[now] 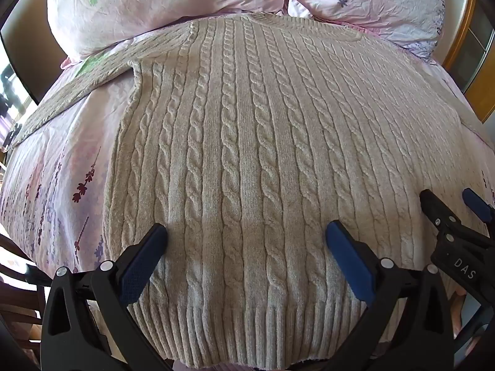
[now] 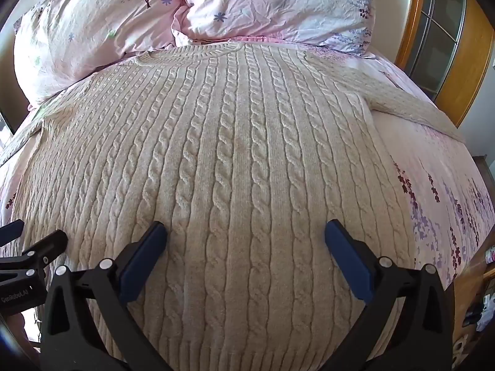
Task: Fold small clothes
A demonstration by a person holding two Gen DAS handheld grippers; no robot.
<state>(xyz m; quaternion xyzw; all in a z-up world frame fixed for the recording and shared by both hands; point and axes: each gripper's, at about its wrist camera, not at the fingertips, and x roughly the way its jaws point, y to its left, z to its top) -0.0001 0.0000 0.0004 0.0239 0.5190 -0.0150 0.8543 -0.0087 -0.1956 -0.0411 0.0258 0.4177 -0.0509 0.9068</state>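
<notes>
A cream cable-knit sweater lies flat on the bed, neck toward the pillows and ribbed hem nearest me. It also fills the right wrist view. Its left sleeve stretches out to the left, its right sleeve to the right. My left gripper is open and empty, hovering over the hem's left half. My right gripper is open and empty over the hem's right half. The right gripper also shows in the left wrist view, at its right edge.
Two pink floral pillows lie beyond the sweater's neck. The pink floral sheet shows on either side. A wooden door frame stands at the right. Wooden furniture is at the lower left.
</notes>
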